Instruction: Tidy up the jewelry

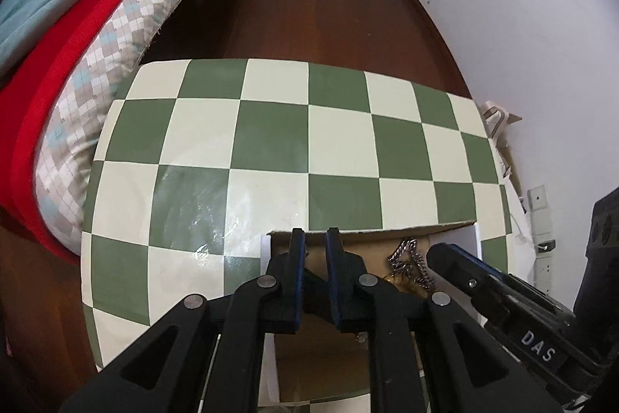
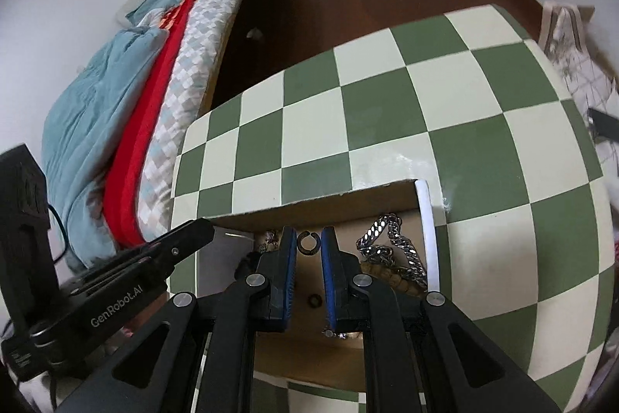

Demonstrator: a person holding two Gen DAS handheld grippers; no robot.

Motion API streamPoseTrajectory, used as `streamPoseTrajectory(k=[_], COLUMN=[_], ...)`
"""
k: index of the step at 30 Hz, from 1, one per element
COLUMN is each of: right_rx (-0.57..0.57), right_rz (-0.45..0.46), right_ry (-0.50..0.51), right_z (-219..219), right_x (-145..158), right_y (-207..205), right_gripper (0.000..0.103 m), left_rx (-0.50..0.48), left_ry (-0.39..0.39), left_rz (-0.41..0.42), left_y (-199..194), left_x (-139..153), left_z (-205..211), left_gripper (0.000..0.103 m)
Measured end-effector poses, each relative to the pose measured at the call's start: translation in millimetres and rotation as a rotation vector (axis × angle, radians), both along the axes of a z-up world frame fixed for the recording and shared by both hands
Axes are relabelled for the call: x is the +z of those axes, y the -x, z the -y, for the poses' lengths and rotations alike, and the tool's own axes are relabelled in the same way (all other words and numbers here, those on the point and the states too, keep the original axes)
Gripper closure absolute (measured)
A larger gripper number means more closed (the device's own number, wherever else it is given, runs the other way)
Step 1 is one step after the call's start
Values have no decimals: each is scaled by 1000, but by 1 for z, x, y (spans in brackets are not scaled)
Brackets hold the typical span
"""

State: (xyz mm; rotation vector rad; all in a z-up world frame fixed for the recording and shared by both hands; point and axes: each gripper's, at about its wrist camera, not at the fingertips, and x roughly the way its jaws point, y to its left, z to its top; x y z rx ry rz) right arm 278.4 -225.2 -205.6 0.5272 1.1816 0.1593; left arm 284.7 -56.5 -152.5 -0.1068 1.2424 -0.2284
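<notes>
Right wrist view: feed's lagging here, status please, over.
Both grippers, right and left, open over cardboard box. Dark open ring between right jaws, ungripped. Silver chain alongside, clear.

In front of you a cardboard box (image 2: 340,198) sits on the near part of the checkered table (image 2: 387,111), with the bed (image 1: 116,26) along the table's left side. Inside the box, a chain (image 2: 390,246) lies at the right wall, a small open ring (image 2: 308,242) near the middle, and a beaded piece (image 2: 271,239) to its left. Your left gripper (image 1: 314,239) points in at the box's left part, and your right gripper (image 2: 307,239) has the ring between its fingertips, without contact.
</notes>
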Motion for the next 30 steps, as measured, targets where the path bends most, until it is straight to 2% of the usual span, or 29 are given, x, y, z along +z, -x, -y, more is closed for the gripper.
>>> streamPoseTrajectory(k=[1, 2, 4, 6, 8, 10, 11, 13, 15, 17, 20, 24, 30], right_rx=[-5, -10, -17, -25, -32, -48, -51, -53, -48, -36, -16, 14, 4], right_rz=[-2, 0, 14, 22, 36, 46, 53, 62, 66, 50, 29, 19, 35], right_ry=[-8, -7, 16, 19, 55, 97, 128, 221, 299, 391, 490, 576, 595], right_z=[1, 2, 4, 7, 10, 15, 15, 15, 13, 9, 7, -1, -6], right_x=[-1, 0, 4, 8, 14, 20, 22, 27, 31, 32, 32, 35, 50], right_y=[-2, -2, -1, 2, 7, 15, 18, 27, 36, 44, 56, 72, 99], right_gripper=[87, 77, 61, 60, 60, 55, 46, 35, 28, 14, 1, 0, 0], left_rx=[-1, -1, 9, 23, 27, 30, 31, 35, 37, 35, 35, 50, 65], left_ry=[-14, -16, -39, -52, -94, -138, -154, -194, -229, -239, -245, -252, -233], left_rz=[8, 15, 47, 84, 112, 135, 144, 168, 192, 206, 216, 232, 262], left_y=[0, 0, 3, 7, 12, 20, 23, 34, 43, 53, 67, 84, 115], left_x=[2, 5, 10, 16, 19, 21, 21, 21, 22, 22, 24, 32, 55], left_z=[0, 0, -2, -6, -8, -10, -11, -13, -13, -14, -15, -19, -25], left_gripper=[85, 78, 37, 23, 18, 3, 0, 0, 0, 0, 0, 0, 0])
